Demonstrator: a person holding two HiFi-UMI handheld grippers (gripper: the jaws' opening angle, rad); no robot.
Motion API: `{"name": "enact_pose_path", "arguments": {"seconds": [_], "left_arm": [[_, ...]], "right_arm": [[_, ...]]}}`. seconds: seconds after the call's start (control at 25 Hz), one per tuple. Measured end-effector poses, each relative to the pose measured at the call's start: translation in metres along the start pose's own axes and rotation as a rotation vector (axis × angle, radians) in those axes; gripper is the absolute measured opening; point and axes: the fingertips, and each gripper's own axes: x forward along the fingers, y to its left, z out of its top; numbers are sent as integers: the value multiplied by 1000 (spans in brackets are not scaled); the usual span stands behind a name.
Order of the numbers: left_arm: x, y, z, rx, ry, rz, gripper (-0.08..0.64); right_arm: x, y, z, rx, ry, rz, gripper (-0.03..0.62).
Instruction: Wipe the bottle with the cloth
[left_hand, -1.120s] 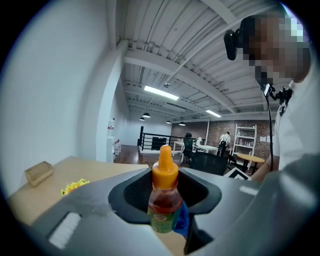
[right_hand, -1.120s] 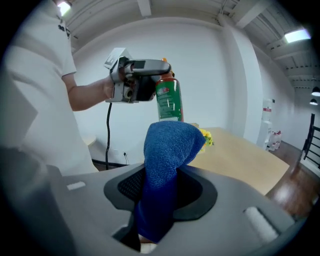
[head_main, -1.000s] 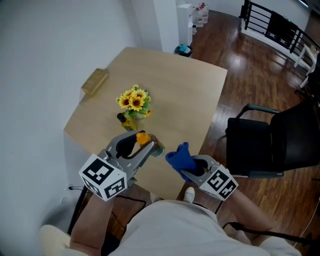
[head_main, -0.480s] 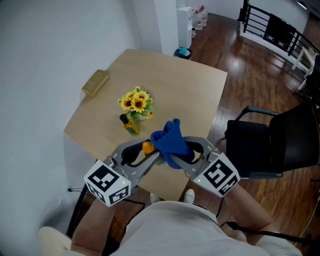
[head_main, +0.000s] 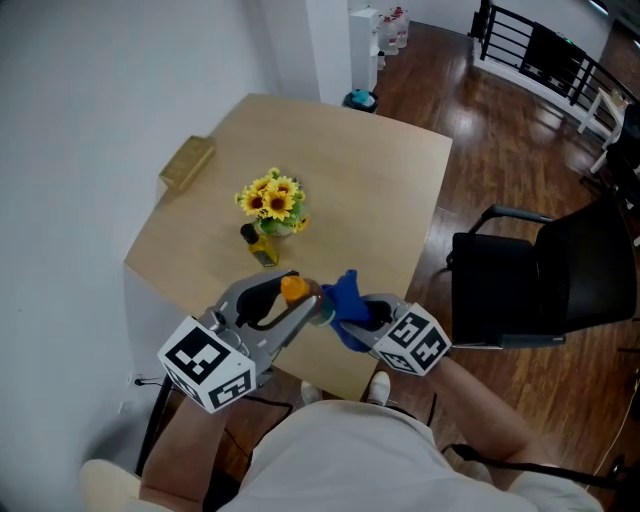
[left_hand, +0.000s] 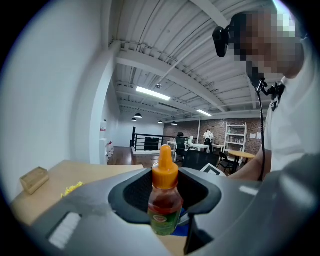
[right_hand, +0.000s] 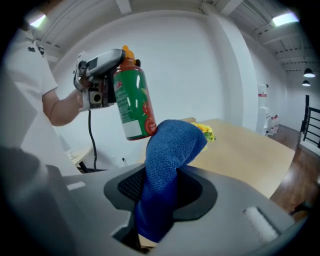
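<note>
My left gripper (head_main: 290, 298) is shut on a small sauce bottle (left_hand: 164, 200) with an orange cap and a green label, held above the near edge of the table. The same bottle (right_hand: 131, 100) appears in the right gripper view, its base against the blue cloth (right_hand: 167, 170). My right gripper (head_main: 352, 318) is shut on that cloth (head_main: 345, 300), which sticks up from its jaws and touches the bottle (head_main: 300, 291) from the right.
On the wooden table (head_main: 360, 190) stand a bunch of yellow sunflowers (head_main: 269, 203), a small dark bottle (head_main: 259, 245) beside them and a wooden block (head_main: 187, 161) at the far left edge. A black chair (head_main: 535, 285) stands to the right.
The right gripper with the cloth has dropped and drawn back toward the bottle's right side, after rising over the bottle half a second ago. The left gripper keeps the bottle nearly still.
</note>
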Motion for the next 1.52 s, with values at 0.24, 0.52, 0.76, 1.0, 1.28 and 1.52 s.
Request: {"name": "enact_pose_path", "arguments": {"seconds": [0.24,0.52,0.76,1.0,1.28,1.52], "left_arm": [[11,9,-7,43,14,-14,158],[38,31,-29,24,31,-19,158],[78,77,-75,11,58,75,158],[122,128,-133,-10,89,186,160],[166,177,-174,-22,113,297,160],[183,194,-195,-22,113,342,160]], "right_arm": [[-1,32,-17,19,25,24,153],[-43,56,-37,74,11,-16,153],[-90,36,-69,227,-12,-170,153],[-124,36,-99,324,10,-280,153],[-151,41,-109,379,17,-367,153],[-164,42,-117,386,50,-372,153]]}}
